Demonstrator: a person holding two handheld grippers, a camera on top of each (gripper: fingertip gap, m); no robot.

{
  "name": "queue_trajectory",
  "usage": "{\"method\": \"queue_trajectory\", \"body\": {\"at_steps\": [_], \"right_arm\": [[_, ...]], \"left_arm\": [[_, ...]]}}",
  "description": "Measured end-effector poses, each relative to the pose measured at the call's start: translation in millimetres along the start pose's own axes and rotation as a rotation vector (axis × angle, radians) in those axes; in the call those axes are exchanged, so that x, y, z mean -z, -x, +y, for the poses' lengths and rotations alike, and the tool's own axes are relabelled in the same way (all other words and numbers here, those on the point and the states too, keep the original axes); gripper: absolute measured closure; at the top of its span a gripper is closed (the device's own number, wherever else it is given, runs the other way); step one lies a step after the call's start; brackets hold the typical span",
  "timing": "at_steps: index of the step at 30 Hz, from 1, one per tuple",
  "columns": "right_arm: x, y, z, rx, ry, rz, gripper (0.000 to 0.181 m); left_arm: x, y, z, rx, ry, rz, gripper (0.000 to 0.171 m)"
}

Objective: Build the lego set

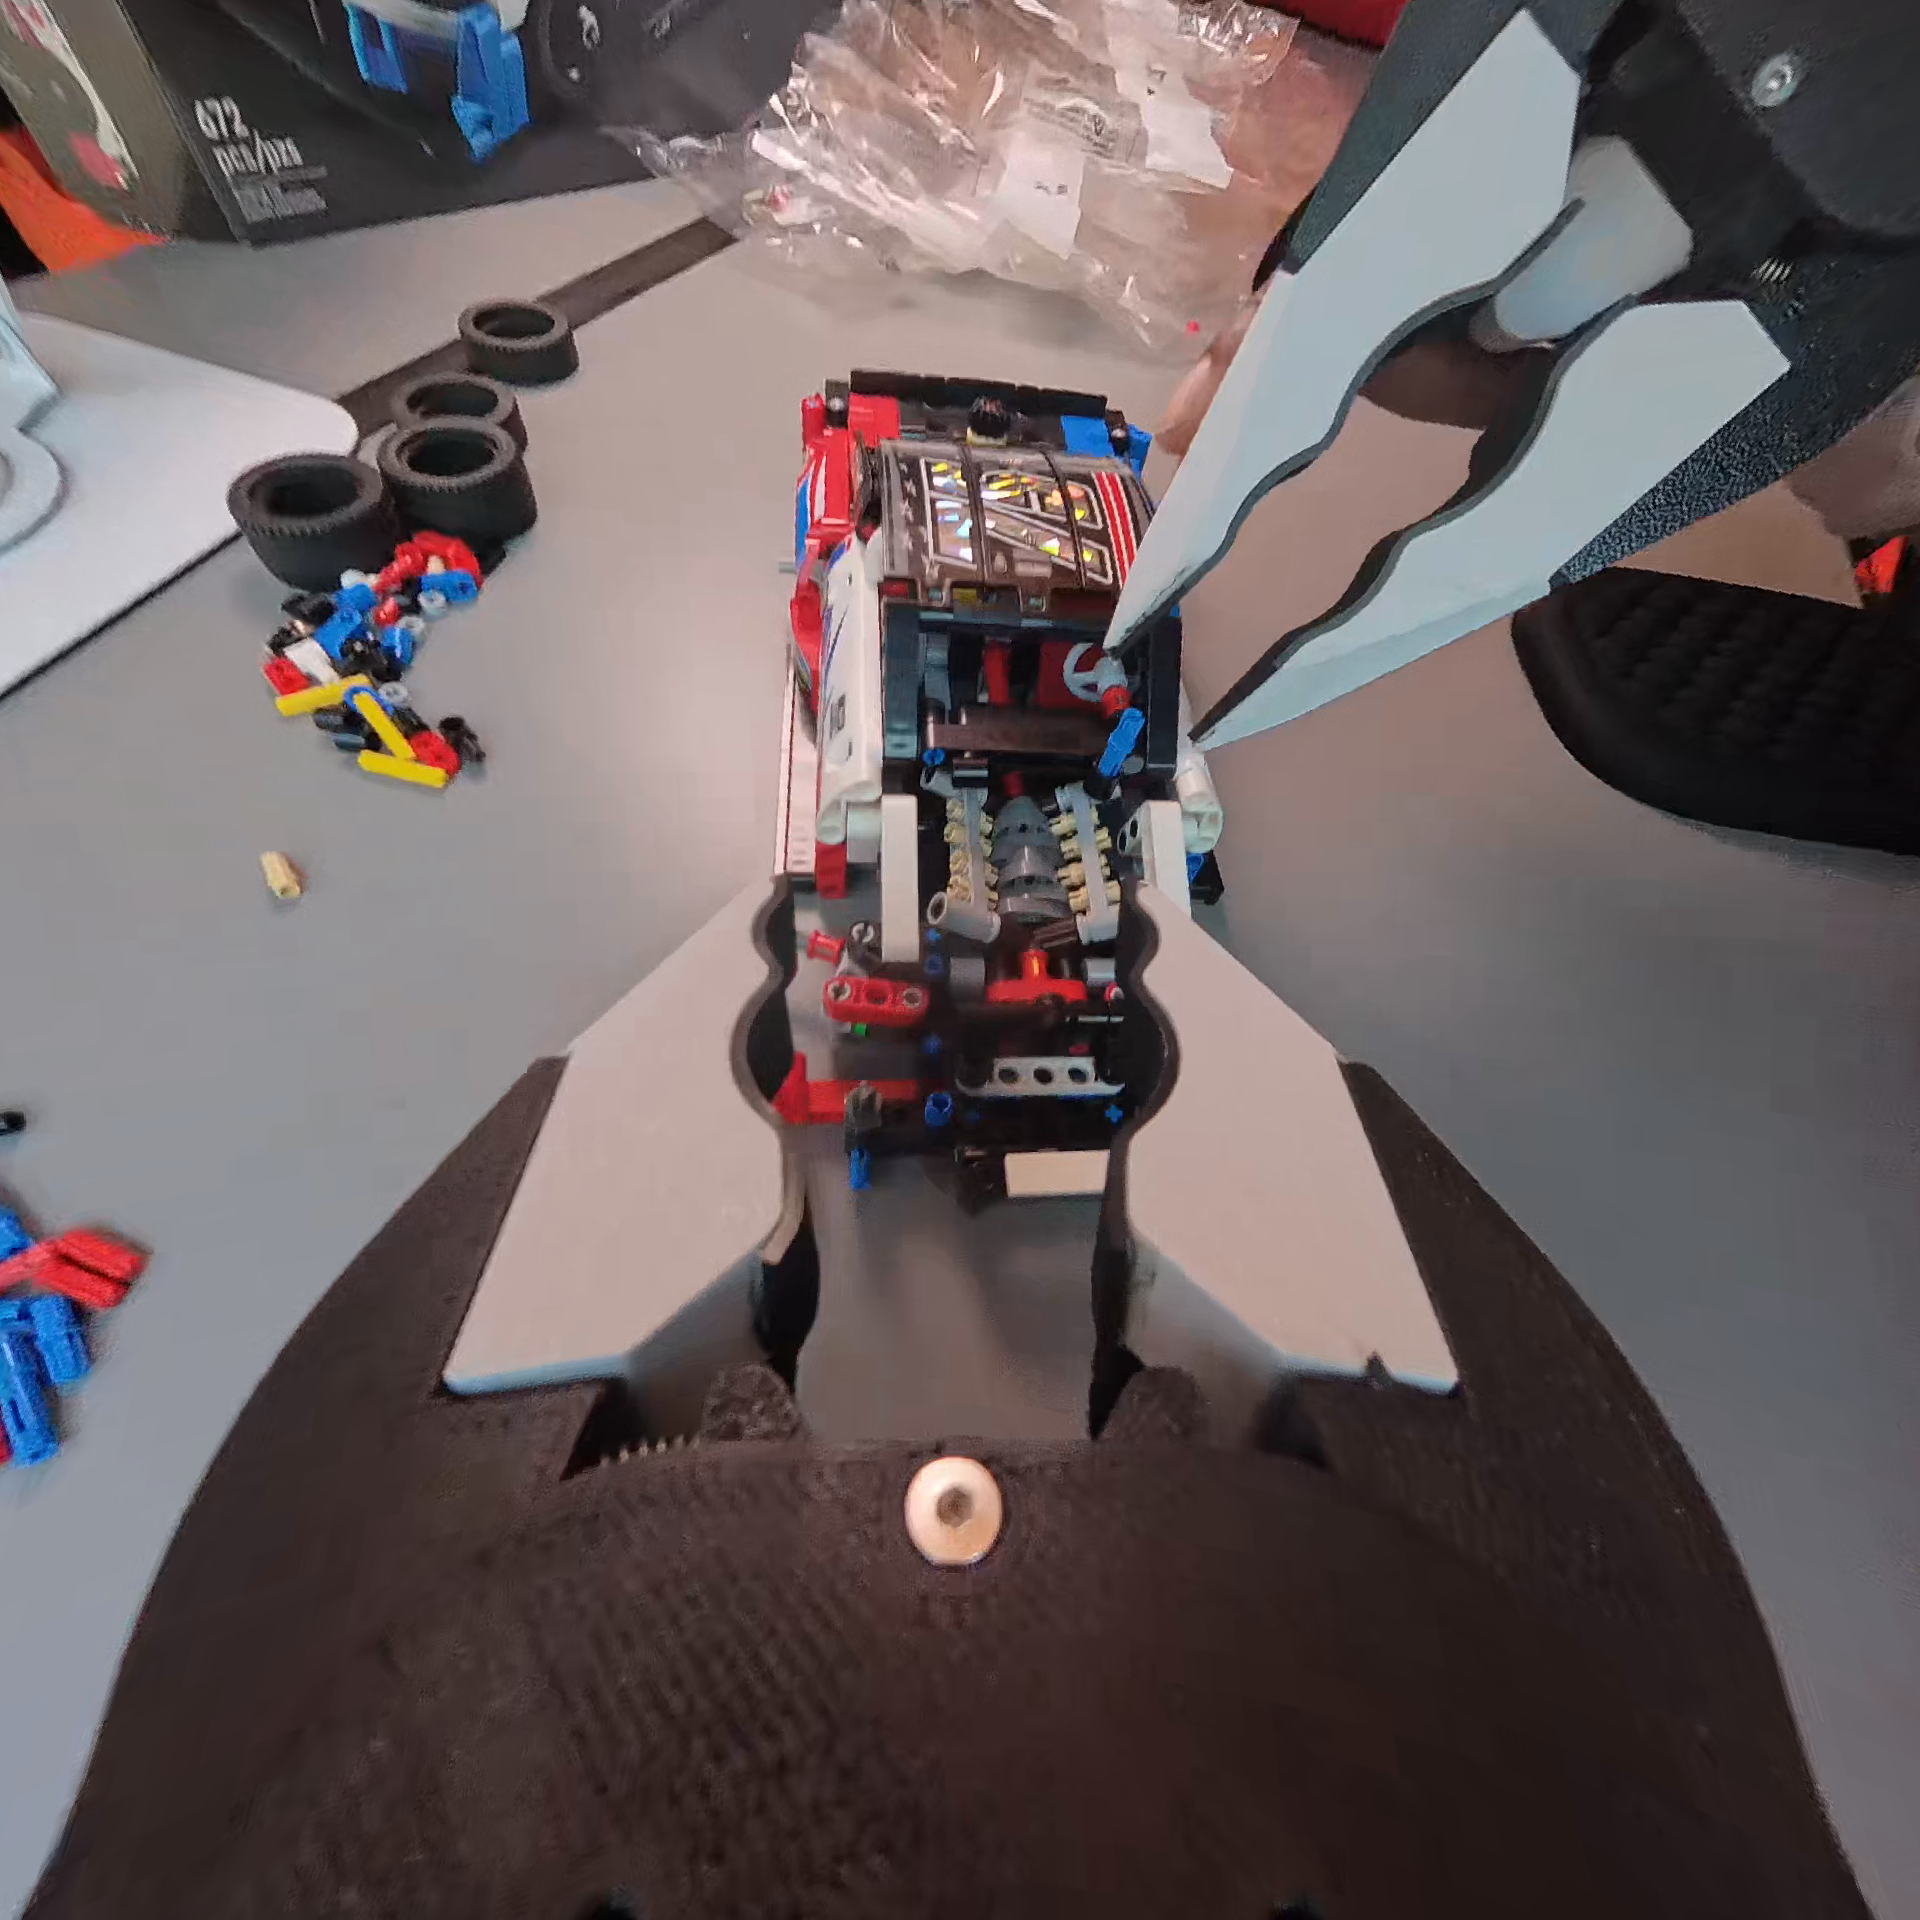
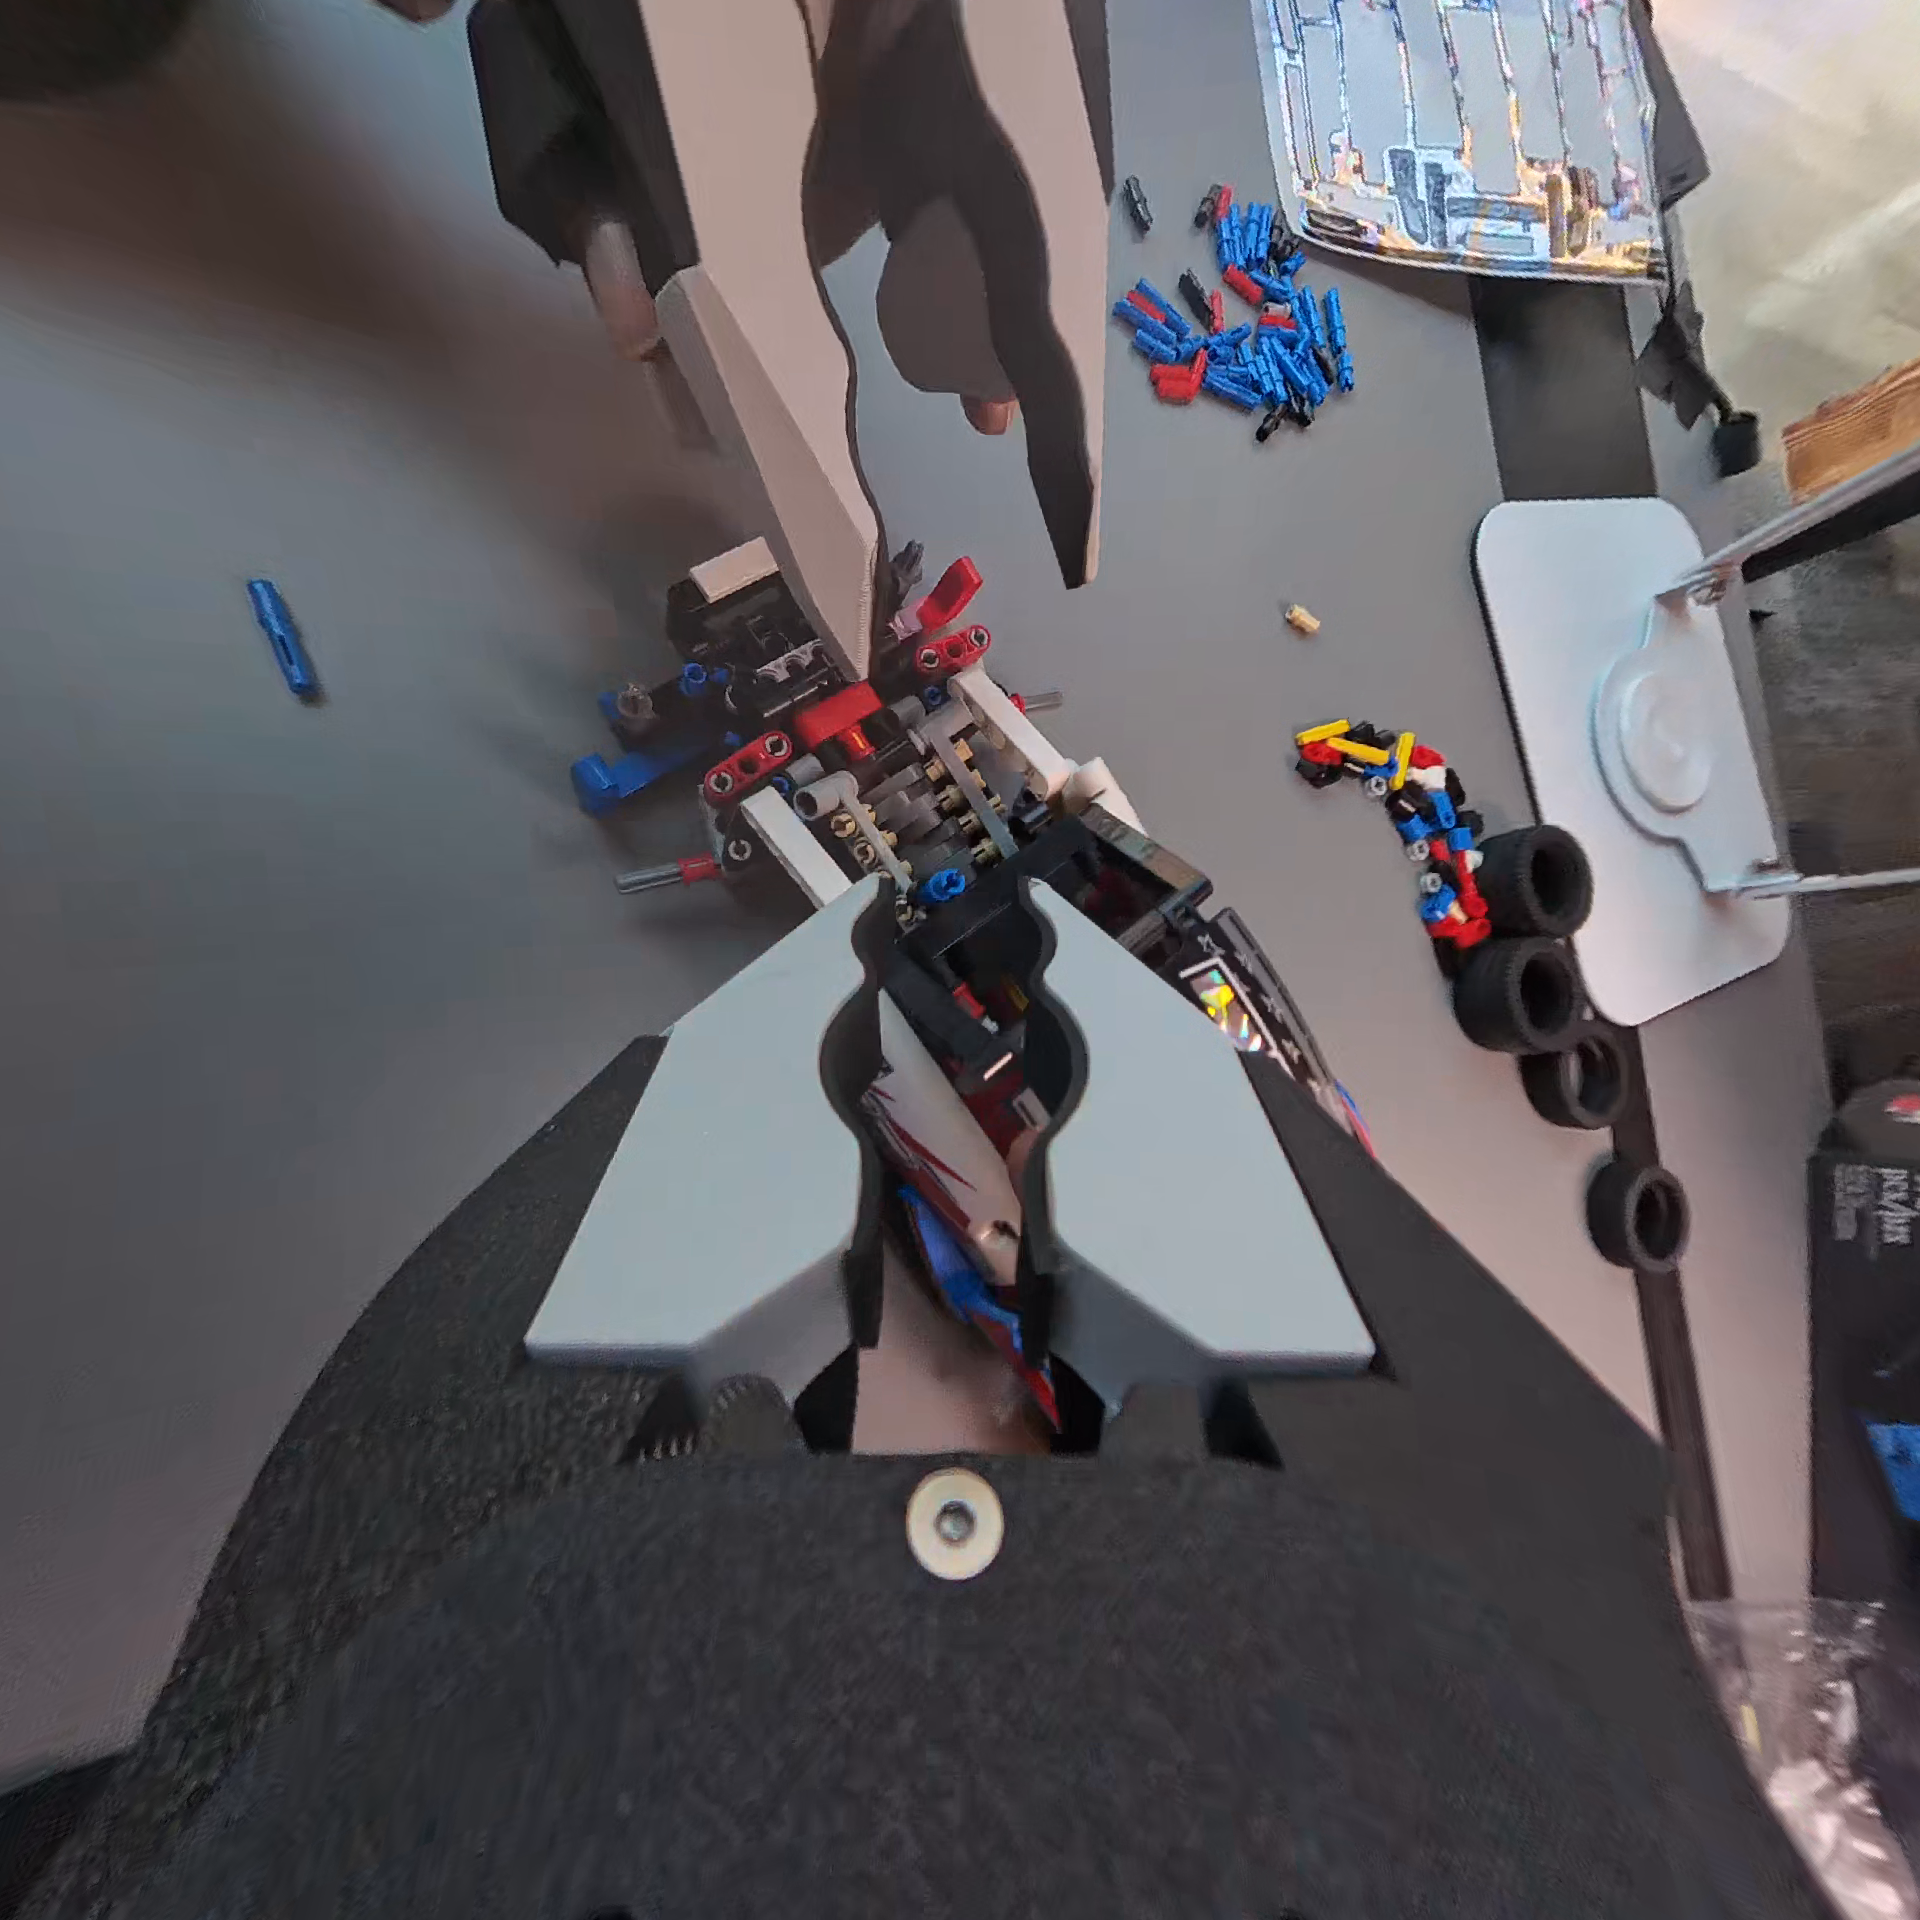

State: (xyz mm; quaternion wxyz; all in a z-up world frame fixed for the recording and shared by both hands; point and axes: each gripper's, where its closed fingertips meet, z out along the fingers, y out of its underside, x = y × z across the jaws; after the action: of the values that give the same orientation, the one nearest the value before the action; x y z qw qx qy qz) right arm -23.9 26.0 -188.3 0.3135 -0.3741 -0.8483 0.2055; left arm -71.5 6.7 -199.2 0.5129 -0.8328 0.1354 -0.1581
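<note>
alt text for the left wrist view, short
The left gripper straddles the front end of a half-built lego car on a grey table, while the right gripper reaches into its cabin from the right. Four black tyres and loose pieces lie left.

Front end of the lego car [image 1: 987,790] hidden between the left gripper's [image 1: 961,904] fingers in the left wrist view; contact with the model's sides not tellable. Rear half of the car covered by the right gripper [image 2: 956,904] in the right wrist view, only slivers of the white and red side panel showing in the gap. Blurred: blue and red pins [image 1: 47,1340] cut off at the left edge. Black set box [image 1: 312,94] cropped at the table's [image 1: 1455,1143] far edge. Clear plastic bags [image 1: 1018,145] cut by the top edge, contents unreadable. Tan piece [image 1: 281,875] too small to identify.
</note>
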Motion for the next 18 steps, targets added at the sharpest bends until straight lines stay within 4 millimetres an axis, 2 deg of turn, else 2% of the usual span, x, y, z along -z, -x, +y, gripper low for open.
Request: {"method": "queue_trajectory", "body": {"at_steps": [2, 4, 7, 12, 18], "right_arm": [[-8, 1, -3, 0.061, 0.036, 0.005, 0.163], [-13, 0, 3, 0.098, 0.104, 0.012, 0.171], [-9, 3, 4, 0.100, 0.094, 0.028, 0.178], [-2, 12, 8, 0.059, 0.045, 0.098, 0.179], [9, 28, 26, -0.010, 0.002, 0.212, 0.179]], "left_arm": [[1, 0, 7, 0.052, 0.012, 0.058, 0.103], [0, -1, 13, 0.069, 0.029, 0.084, 0.097], [-4, -4, 24, 0.085, 0.081, 0.104, 0.093], [-9, -18, 34, 0.107, 0.149, 0.166, 0.096], [-15, -35, 46, 0.090, 0.225, 0.209, 0.102]]}}
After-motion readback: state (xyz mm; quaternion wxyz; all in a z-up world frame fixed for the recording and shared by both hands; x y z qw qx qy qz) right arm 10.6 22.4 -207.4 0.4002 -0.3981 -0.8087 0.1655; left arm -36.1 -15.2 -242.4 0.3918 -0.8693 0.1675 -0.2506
